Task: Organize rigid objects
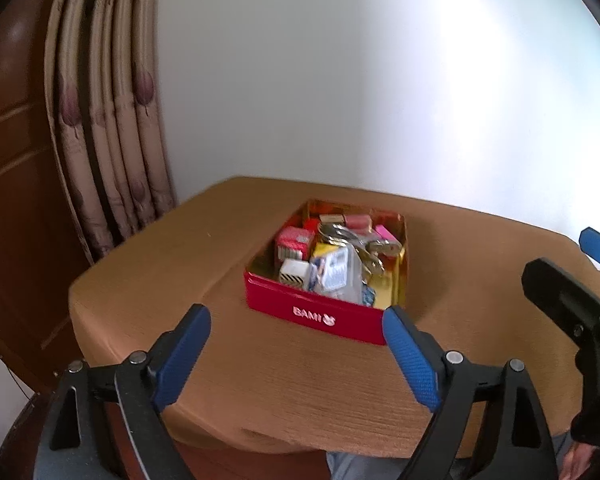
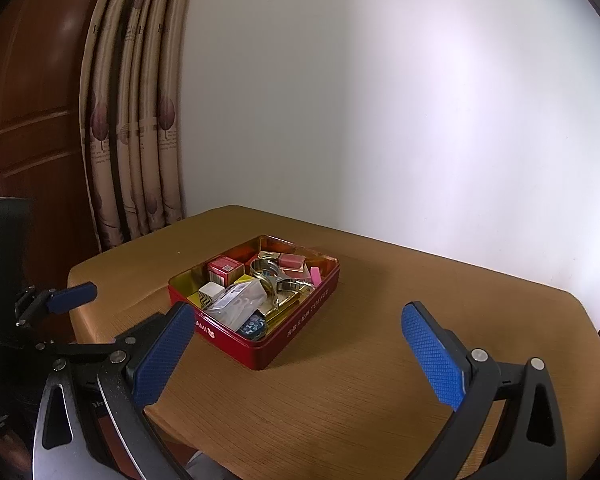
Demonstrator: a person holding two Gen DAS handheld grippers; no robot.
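Observation:
A red tin box [image 1: 314, 312] with a gold inside stands in the middle of the wooden table [image 1: 160, 264]. It holds several small things: little red and white boxes, metal clips, a clear plastic packet [image 2: 240, 300] and a pink piece. My left gripper [image 1: 296, 322] is open just in front of the tin's near wall, with nothing between its blue pads. My right gripper [image 2: 298, 322] hangs open over the table's near right part, empty, with the red tin box [image 2: 300, 320] ahead and to its left. The left gripper's fingers [image 2: 72, 298] show at the left edge of the right wrist view.
A white wall runs behind the table [image 2: 420, 320]. Patterned curtains [image 1: 112, 120] and a dark wooden door [image 2: 24, 100] stand to the left. The table's front edge is close under both grippers, with a person's lap [image 1: 364, 468] below it.

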